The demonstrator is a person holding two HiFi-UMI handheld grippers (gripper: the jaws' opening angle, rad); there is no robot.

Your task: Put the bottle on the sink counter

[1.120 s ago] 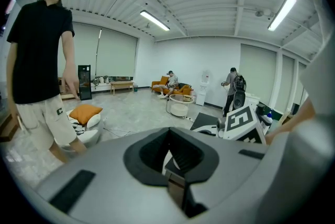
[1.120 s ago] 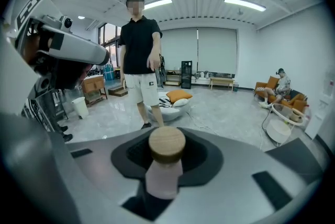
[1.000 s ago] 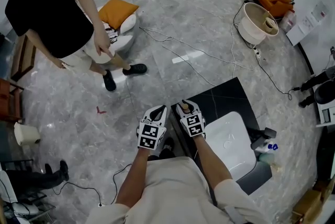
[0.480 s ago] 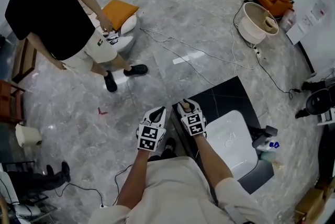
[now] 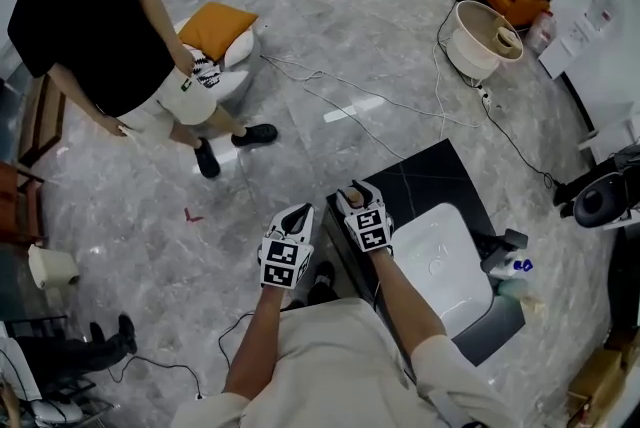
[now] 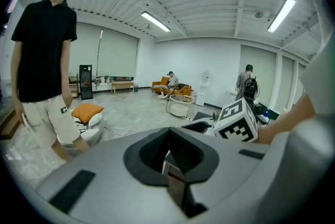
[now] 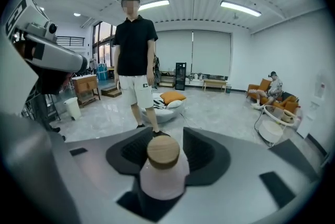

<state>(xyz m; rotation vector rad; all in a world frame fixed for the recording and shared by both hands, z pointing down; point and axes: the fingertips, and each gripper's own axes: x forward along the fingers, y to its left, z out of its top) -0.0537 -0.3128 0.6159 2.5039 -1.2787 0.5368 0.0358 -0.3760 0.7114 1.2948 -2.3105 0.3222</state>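
Note:
A pale pink bottle [image 7: 163, 176] with a round wooden cap [image 7: 163, 151] stands upright between the jaws of my right gripper [image 7: 166, 136]. The jaws are opening, and a gap shows beside the bottle. In the head view the right gripper [image 5: 353, 193] is over the near left edge of the black sink counter [image 5: 440, 181], with the cap [image 5: 355, 199] just showing between its jaws. My left gripper [image 5: 301, 213] hangs beside it over the floor. Its jaws meet with nothing in them [image 6: 168, 149].
A white basin [image 5: 440, 266] is set in the counter, with a faucet and a small blue-capped bottle [image 5: 508, 262] at its right. A person in a black shirt [image 5: 95, 26] stands at the far left. Cables [image 5: 380, 101], an orange cushion [image 5: 215, 21] and a beige tub [image 5: 478, 41] lie on the floor.
Both grippers have stayed in about the same place at the counter's edge. The standing person has shifted an arm and a leg, and the head view has tilted slightly.

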